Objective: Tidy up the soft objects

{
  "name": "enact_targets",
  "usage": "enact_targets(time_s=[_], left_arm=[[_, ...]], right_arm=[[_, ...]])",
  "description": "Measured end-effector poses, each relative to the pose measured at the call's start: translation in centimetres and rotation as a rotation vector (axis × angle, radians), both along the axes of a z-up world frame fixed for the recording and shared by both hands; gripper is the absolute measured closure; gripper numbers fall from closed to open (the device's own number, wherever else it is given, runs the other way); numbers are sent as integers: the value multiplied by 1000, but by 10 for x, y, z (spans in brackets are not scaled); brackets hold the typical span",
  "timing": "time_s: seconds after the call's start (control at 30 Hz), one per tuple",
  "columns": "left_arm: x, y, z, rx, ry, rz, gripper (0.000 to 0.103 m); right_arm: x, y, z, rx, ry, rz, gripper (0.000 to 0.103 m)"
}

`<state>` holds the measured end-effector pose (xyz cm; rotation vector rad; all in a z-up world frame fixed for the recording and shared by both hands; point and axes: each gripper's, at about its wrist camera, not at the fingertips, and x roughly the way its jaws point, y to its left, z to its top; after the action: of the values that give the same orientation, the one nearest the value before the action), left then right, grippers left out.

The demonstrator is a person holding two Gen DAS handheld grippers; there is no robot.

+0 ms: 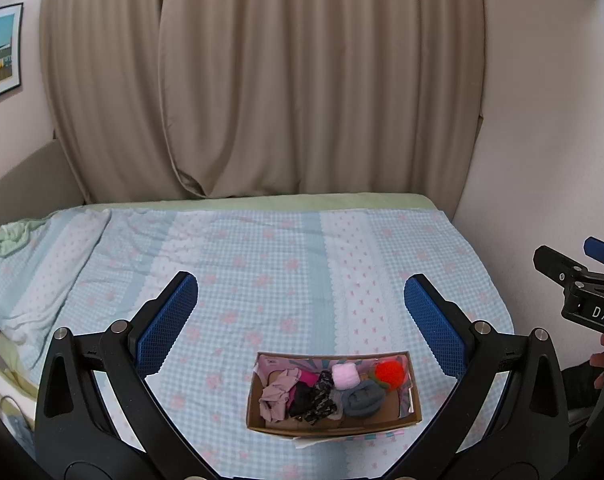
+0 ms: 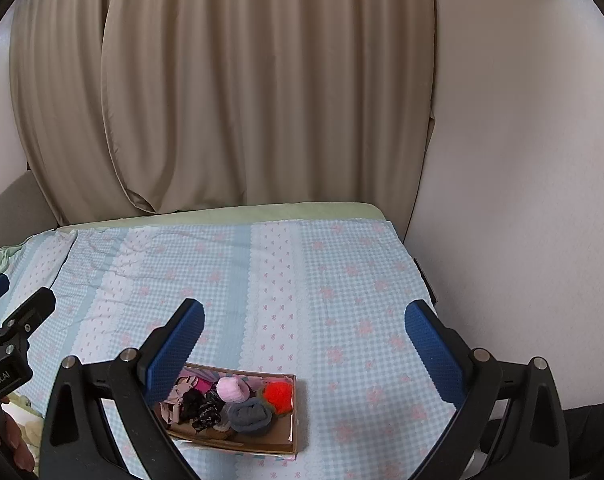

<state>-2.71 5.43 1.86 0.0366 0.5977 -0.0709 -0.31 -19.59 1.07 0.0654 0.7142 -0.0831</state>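
Here I have the cardboard box (image 1: 410, 418) low in the centre of the left wrist frame, between and below the wide-spread pads of my left gripper (image 1: 301, 328), which holds nothing and touches nothing. In the right wrist frame the box (image 2: 289, 432) sits lower left of centre, with my right gripper (image 2: 304, 356) also spread wide and empty; its left finger (image 2: 173, 344) overlaps the box's left end in the picture. Inside the box I see a red pom-pom (image 1: 389, 374) at the right end, a pink roll (image 1: 345, 376) beside it, a grey roll (image 1: 362, 398) in front of both, dark patterned cloth (image 1: 318, 400) in the middle and beige cloth (image 1: 275, 394) at the left. The box rests on a blue checked bedspread (image 1: 281, 264). At the right edge of the left frame, the other gripper's body reads "DAS"; at the left edge of the right frame, I read "enRobot.AI".
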Motion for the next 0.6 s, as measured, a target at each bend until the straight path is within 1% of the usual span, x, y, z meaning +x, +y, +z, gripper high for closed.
enact_targets(time_s=[0.6], left_arm=[[-1, -1, -2, 5, -10, -3, 0]], right_arm=[[-1, -2, 2, -5, -20, 4, 3]])
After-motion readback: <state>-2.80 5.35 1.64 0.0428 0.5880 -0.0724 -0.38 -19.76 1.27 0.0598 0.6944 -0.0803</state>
